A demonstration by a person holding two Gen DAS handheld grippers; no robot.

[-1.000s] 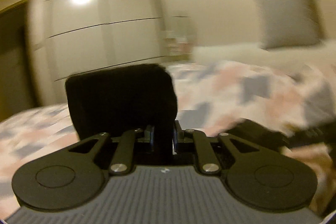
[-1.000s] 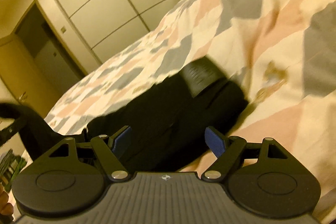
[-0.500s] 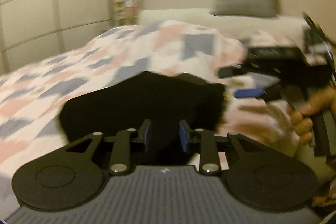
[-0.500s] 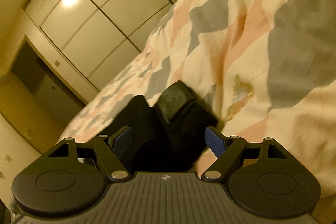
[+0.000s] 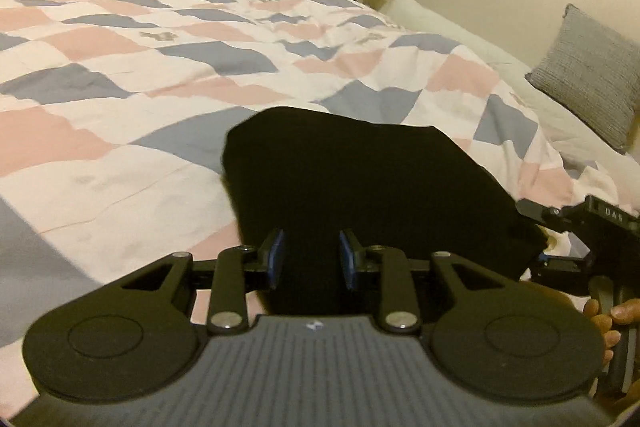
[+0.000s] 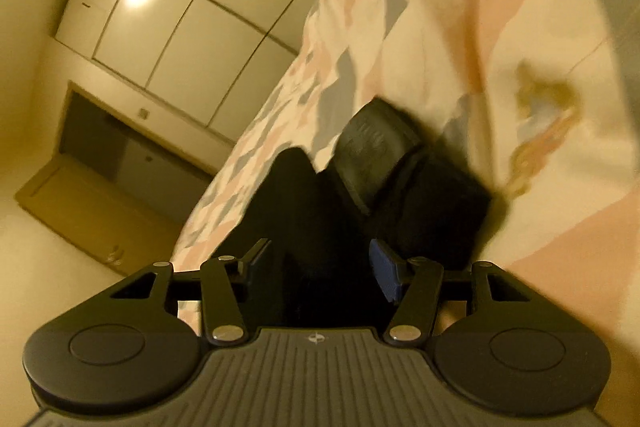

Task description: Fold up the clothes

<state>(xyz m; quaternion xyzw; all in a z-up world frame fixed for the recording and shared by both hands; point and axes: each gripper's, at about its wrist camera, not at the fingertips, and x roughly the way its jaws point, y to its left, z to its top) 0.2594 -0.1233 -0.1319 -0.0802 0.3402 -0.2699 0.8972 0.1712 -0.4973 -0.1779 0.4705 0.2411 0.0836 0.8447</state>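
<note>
A bed with a patchwork quilt (image 5: 168, 67) of pink, grey-blue and white blocks is spreading out under me, and a wardrobe (image 6: 192, 27) with pale sliding panels is standing behind it. A grey cushion (image 5: 588, 75) is leaning against the wall near the head of the bed, well apart from my work. The black garment (image 5: 360, 179) is lying folded on the quilt close to me, its far edge rounded and flat on the covers. In my right view the same dark cloth (image 6: 320, 211) is bunching up, with a thicker textured band (image 6: 372, 155) folding over on top of it, though blur is hiding the detail. My left gripper (image 5: 311, 259) is hovering over the near edge of the garment, its jaws standing narrowly apart with black cloth showing behind the gap and nothing pinched. My right gripper (image 6: 320, 269) is sitting over the cloth too, jaws parted wider and gripping nothing. At the right edge of my left view, my right hand (image 5: 604, 323) is wrapping its handle, only the fingers showing.
</note>
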